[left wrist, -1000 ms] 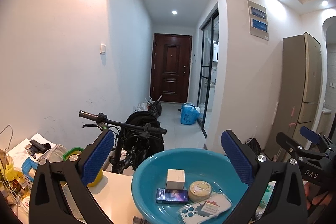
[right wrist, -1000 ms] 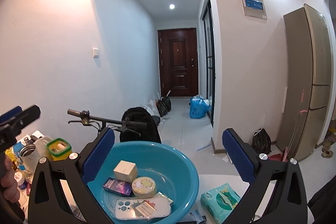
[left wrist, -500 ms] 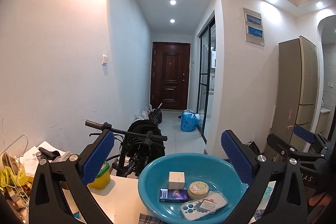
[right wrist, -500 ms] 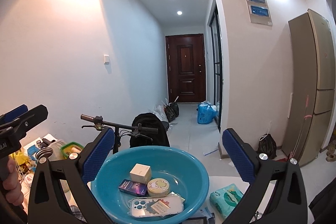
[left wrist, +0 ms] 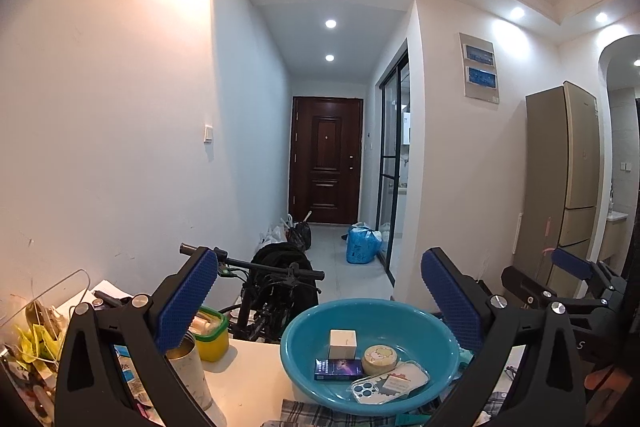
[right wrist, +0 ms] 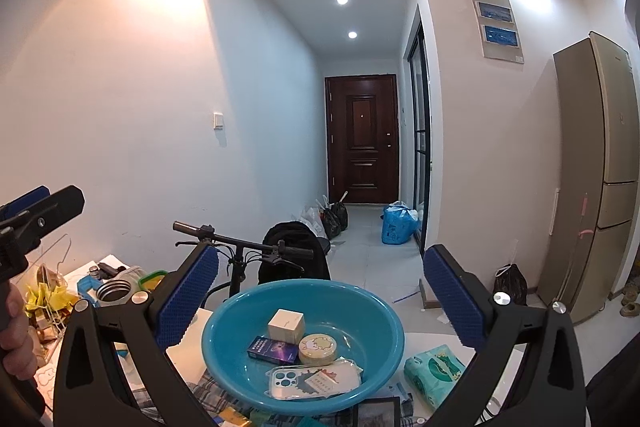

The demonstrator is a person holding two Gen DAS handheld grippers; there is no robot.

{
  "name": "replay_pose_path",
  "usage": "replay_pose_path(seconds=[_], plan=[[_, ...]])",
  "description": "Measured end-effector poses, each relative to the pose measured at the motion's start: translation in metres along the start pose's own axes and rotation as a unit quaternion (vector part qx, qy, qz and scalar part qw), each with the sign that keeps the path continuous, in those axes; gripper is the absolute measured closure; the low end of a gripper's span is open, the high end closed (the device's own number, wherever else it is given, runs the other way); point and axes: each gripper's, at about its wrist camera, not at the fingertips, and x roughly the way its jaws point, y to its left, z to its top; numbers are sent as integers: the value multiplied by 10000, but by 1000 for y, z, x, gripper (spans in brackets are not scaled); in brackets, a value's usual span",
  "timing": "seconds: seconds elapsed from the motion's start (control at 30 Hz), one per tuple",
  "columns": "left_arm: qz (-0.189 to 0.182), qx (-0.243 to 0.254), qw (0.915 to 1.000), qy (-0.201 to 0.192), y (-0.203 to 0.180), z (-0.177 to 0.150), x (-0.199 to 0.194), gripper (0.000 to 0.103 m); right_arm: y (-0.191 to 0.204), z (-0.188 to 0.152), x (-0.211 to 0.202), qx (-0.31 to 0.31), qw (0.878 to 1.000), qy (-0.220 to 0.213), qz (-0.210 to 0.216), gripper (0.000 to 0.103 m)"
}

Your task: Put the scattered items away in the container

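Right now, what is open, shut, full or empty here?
Left tool: open, empty.
Right tool: open, empty.
Blue basin: holds four items.
Steel cup: lid off.
Brown door: shut.
Tissue pack: outside the basin.

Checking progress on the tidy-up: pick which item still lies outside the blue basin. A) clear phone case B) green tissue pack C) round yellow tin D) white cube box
B: the green tissue pack lies on the table right of the blue basin, while the cube box, round tin and phone case sit inside it.
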Motion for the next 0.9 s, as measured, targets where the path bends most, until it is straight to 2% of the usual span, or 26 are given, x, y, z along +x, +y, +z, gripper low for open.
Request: replay_pose_path(seconds=[0.57, 0.9], plan=[[-63, 97, 9998, -140, -3, 5, -75, 0, 15, 5, -69, -120, 9997, -216, -80, 1], [-173, 146, 9994, -252, -10, 1, -99, 0, 12, 5, -107, -227, 9986, -434, -215, 1]])
